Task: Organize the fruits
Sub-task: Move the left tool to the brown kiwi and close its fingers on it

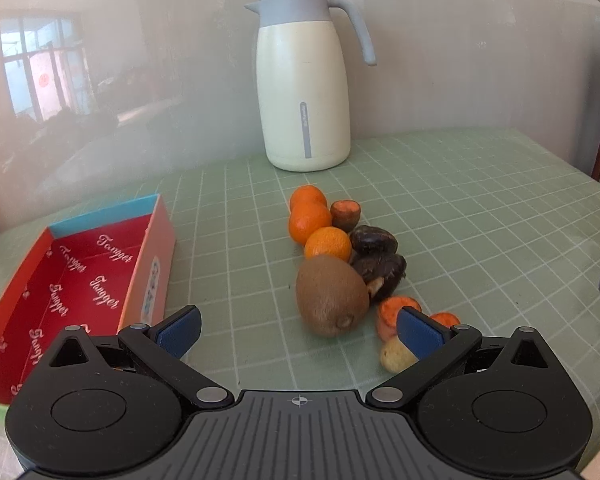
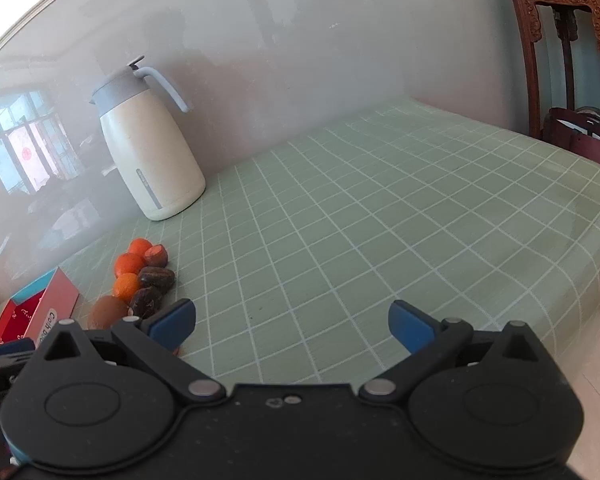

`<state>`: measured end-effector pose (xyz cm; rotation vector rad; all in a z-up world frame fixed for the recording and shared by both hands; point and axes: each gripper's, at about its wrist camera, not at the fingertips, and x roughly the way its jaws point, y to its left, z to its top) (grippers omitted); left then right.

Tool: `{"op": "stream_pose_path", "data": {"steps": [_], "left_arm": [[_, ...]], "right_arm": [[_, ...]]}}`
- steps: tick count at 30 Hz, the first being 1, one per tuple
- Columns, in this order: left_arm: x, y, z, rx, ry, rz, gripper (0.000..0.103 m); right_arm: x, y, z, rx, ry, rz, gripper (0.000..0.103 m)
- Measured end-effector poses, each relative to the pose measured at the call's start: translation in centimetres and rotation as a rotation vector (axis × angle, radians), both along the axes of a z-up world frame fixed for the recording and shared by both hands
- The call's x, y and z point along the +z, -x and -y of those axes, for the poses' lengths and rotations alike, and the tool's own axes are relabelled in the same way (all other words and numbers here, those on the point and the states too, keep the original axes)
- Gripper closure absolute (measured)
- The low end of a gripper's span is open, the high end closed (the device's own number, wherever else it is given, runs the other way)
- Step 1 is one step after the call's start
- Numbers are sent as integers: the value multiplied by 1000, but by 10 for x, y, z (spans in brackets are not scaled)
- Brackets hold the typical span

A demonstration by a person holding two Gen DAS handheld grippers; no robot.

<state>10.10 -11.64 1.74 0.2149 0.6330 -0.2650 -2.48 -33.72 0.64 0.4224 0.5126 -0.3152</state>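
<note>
On the green checked table (image 1: 480,208) all the fruit (image 1: 332,264) lies loose beside the red box (image 1: 80,276), which looks empty, though its near end is hidden. Left gripper (image 1: 298,332) and right gripper (image 2: 292,322) both gape, holding nothing; sorting seems unstarted.

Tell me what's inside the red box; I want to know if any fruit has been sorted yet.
The red box shows only its printed red lining, with no fruit on the visible floor. Its nearest corner is covered by the left gripper, so that part cannot be checked.
</note>
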Motion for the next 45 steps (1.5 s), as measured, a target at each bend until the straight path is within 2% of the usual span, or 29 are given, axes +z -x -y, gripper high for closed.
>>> {"op": "stream_pose_path", "data": {"steps": [11, 16, 20, 26, 32, 34, 36, 38, 42, 45], "left_arm": [[-9, -27, 19, -12, -12, -15, 0], [-13, -32, 21, -1, -14, -18, 0], [-17, -36, 22, 12, -21, -25, 0], [-21, -39, 24, 20, -19, -32, 0], [-23, -39, 25, 41, -6, -22, 1], [-23, -37, 23, 38, 10, -13, 12], [-21, -34, 21, 38, 28, -22, 34], [-21, -35, 20, 35, 47, -33, 39], [-22, -37, 11, 46, 96, -57, 37], [-24, -37, 8, 56, 89, -61, 37]], "right_arm": [[1, 3, 4, -46, 52, -6, 0], [8, 10, 3, -175, 192, -1, 0], [11, 15, 1, -227, 275, 7, 0], [11, 16, 5, -241, 297, -10, 0], [9, 18, 10, -248, 277, -17, 0], [8, 19, 11, -246, 267, -16, 0], [7, 20, 11, -245, 264, -8, 0], [7, 21, 10, -243, 259, -4, 0], [7, 21, 9, -227, 246, 3, 0], [8, 21, 6, -221, 251, 6, 0]]}}
